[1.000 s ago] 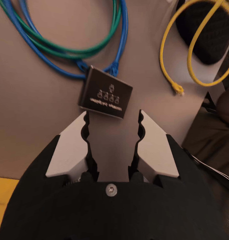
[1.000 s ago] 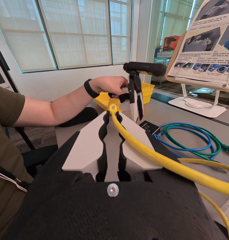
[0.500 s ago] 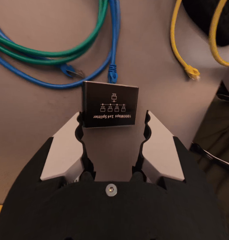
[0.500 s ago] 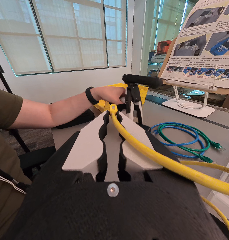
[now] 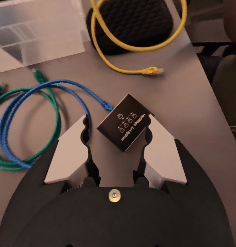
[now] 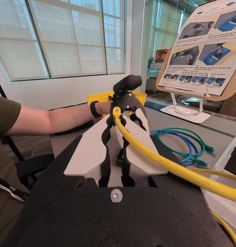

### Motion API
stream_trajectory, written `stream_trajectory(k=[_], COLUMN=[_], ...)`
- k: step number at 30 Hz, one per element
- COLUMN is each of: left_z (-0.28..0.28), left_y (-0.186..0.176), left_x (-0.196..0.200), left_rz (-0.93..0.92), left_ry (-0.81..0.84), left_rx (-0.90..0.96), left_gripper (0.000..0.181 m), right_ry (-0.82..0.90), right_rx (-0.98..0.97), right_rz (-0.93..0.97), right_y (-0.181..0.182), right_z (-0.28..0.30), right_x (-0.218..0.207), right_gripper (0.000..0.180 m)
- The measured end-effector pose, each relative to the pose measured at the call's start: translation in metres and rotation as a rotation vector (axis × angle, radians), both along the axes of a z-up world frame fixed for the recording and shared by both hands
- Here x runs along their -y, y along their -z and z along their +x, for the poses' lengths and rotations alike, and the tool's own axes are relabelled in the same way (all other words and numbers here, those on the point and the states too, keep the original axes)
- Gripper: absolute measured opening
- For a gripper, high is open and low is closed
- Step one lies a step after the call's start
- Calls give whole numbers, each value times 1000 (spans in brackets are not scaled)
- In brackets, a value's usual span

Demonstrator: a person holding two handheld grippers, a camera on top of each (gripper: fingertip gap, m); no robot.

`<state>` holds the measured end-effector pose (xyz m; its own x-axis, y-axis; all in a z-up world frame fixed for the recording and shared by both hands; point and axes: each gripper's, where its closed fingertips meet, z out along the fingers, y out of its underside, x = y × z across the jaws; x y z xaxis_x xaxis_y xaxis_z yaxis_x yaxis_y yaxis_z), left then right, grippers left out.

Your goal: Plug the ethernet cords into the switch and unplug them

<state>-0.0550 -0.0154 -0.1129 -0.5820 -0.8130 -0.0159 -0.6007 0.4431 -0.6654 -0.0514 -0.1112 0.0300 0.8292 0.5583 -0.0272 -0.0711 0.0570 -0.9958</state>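
The black switch [image 5: 122, 124] lies askew on the grey table [image 5: 175, 106], between the fingers of my open left gripper [image 5: 117, 116], against the right finger. A blue cord [image 5: 69, 85] ends with its plug [image 5: 106, 105] at the switch's far edge; I cannot tell whether it is seated. My right gripper [image 6: 116, 117] is shut on the plug [image 6: 116, 111] of the yellow cord [image 6: 168, 164], held above the table. The cord's other end [image 5: 152, 70] lies loose. A green cord [image 5: 53, 106] is coiled with the blue one. The switch [image 6: 119, 159] also shows in the right wrist view.
A black pad [image 5: 130, 24] and a clear box [image 5: 34, 26] sit at the far side. The right wrist view shows a yellow bin [image 6: 98, 97], an instruction board on a stand [image 6: 201, 53], the left gripper [image 6: 128, 105] and the person's arm [image 6: 61, 120]. Tip to tip, the grippers are about 15 cm apart.
My left gripper has swung round over the switch, which now sits diagonally between its fingers. The right gripper has kept hold of the yellow plug and shifted slightly.
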Motion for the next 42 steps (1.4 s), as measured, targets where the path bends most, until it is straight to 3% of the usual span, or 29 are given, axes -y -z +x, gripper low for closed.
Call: stream_trajectory(k=[4,10,16,19,20,23,29,31,33,34,35,37,42], left_z=[-8,-15,-8,-7,-7,-4,4,-6,-10,-6,-1,13,46], left_y=[22,50,48,44,44,44,30,34,35,34,30,20,7], left_x=[9,-2,-39,-74,-78,-69,-32,-19,-7,-6,-6,-9,-18], left_rz=[-41,51,107,178,178,165,-13,-45,-40,-23,-15,-25,-51], left_ry=[37,1,-241,-440,-472,-410,-244,-194,-124,-117,-121,-146,-164], left_rx=[-112,-233,-285,-279,-282,-252,-183,-258,-270,-240,-204,-115,103], left_gripper=[93,100,75,45,43,39,87,83,62,60,61,83,89], right_ry=[2,7,10,12,14,18,25,30,34,36,39,44,61], right_rx=[-1,16,10,15,18,23,15,12,8,7,6,6,5], right_rz=[4,0,-2,-6,-6,-8,-10,-9,-6,-4,-1,3,9], right_y=[-2,-2,-2,0,0,0,3,3,3,2,2,1,-1], right_z=[1,1,3,3,3,4,7,9,11,12,13,15,20], right_x=[1,1,-1,-2,-2,-3,-1,0,0,1,2,3,6], right_gripper=[11,10,10,10,10,10,10,10,10,10,10,10,10])
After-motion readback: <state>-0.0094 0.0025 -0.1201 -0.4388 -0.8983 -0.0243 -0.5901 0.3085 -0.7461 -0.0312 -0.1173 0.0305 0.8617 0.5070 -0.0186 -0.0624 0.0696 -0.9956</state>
